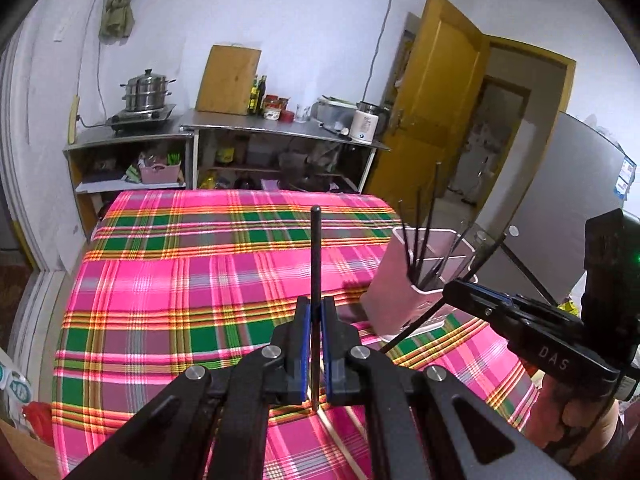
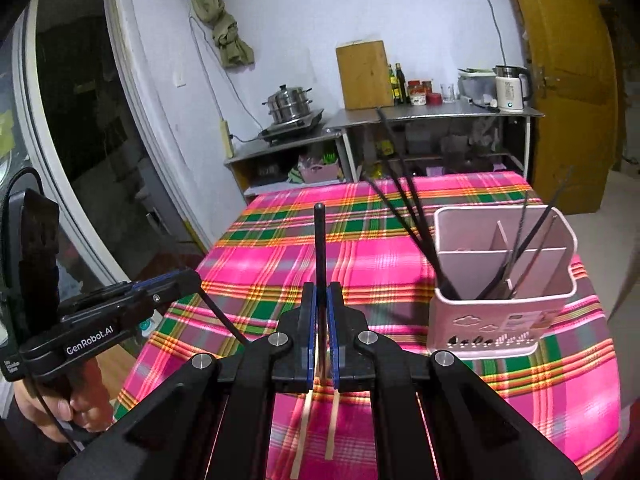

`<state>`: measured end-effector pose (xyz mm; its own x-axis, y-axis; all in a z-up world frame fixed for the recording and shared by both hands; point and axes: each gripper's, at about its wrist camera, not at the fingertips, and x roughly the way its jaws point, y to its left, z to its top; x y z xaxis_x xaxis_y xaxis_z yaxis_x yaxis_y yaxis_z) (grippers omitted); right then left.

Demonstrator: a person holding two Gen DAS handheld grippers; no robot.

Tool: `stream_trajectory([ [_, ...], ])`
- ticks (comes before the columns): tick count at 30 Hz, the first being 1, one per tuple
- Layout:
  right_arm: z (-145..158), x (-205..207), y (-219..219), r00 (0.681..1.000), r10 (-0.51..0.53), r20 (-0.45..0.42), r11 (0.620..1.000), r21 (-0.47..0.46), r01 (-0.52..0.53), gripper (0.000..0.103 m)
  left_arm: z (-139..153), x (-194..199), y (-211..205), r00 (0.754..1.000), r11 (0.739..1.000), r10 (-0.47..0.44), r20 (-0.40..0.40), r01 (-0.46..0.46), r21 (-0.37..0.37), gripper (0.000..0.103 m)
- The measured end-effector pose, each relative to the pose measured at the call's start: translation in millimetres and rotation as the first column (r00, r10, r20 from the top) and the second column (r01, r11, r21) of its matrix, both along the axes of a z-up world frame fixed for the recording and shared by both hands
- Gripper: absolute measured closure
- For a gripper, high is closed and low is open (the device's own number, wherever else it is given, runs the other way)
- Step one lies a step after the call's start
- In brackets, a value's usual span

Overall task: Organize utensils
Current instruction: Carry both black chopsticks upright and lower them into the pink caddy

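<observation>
Both grippers' jaws pinch slim black chopsticks (image 1: 315, 264) (image 2: 319, 240) above plaid cloth (image 1: 200, 280).

left gripper (image 1: 316, 320): jaws pinched together, blue pads almost meeting at lower centre of its own view; in the right wrist view it sits at lower left, pointing right. right gripper (image 2: 321, 304): jaws likewise closed at lower centre; in the left wrist view it enters from lower right, angled up-left. hand (image 2: 76, 408) grips the left handle at bottom left.
</observation>
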<state>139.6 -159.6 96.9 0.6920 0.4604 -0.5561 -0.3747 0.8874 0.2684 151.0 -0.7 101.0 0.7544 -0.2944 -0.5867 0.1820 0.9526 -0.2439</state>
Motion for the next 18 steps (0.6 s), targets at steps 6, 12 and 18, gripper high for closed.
stream_trajectory([
  [6, 8, -7, -17, 0.999, -0.031, 0.012, 1.000, 0.003, 0.031, 0.098, 9, 3, -18, 0.999, 0.999, -0.042, -0.002, 0.042, -0.011, 0.098],
  [12, 12, -15, -37, 0.997, -0.076, 0.017, 0.997, 0.012, 0.075, 0.098, 8, 8, -37, 0.996, 0.996, -0.089, -0.017, 0.089, -0.025, 0.098],
  [18, 9, -15, -61, 0.991, -0.132, 0.003, 0.991, 0.020, 0.132, 0.098, -1, 21, -57, 0.989, 0.989, -0.140, -0.051, 0.137, -0.060, 0.098],
])
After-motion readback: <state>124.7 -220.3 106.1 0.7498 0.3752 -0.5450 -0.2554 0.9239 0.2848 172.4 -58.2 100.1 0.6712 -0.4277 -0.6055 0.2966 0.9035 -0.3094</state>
